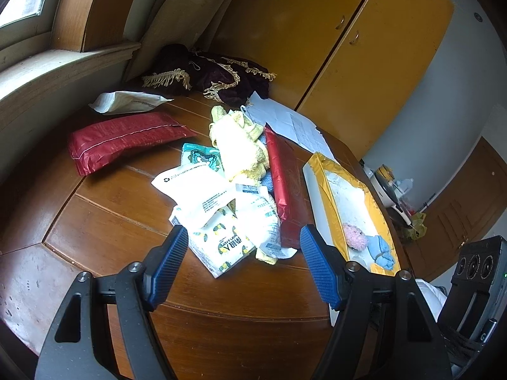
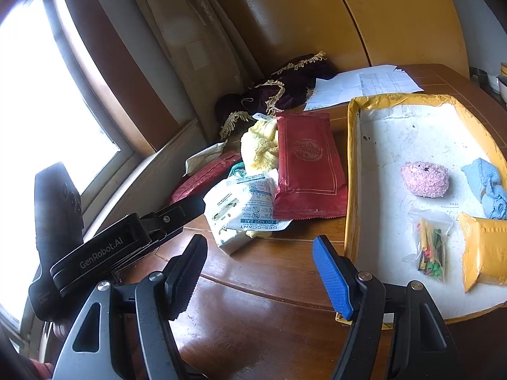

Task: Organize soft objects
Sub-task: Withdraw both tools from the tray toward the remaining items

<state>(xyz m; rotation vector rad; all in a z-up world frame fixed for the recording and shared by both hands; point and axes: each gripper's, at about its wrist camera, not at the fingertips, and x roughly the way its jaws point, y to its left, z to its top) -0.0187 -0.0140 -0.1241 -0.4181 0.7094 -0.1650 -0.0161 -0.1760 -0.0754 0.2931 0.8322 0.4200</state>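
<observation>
Both my left tongs [image 1: 244,255] and right tongs [image 2: 259,269] gape empty — I'd pinch the lemon-print pack [image 1: 221,247] mid-body, then lift it to the tray [image 2: 353,171].

Both wrist views — table [image 1: 111,221] shared

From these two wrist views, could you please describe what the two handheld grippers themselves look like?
Each is a black frame with triangular cut-outs and round silver pivot bolts. The left gripper carries two blue ribbed pads. The right gripper shows one blue ribbed pad; its other finger appears black. From the right wrist view, the left gripper's body reads "GenRobot.AI" in white. No sleeves or cables are visible.
</observation>
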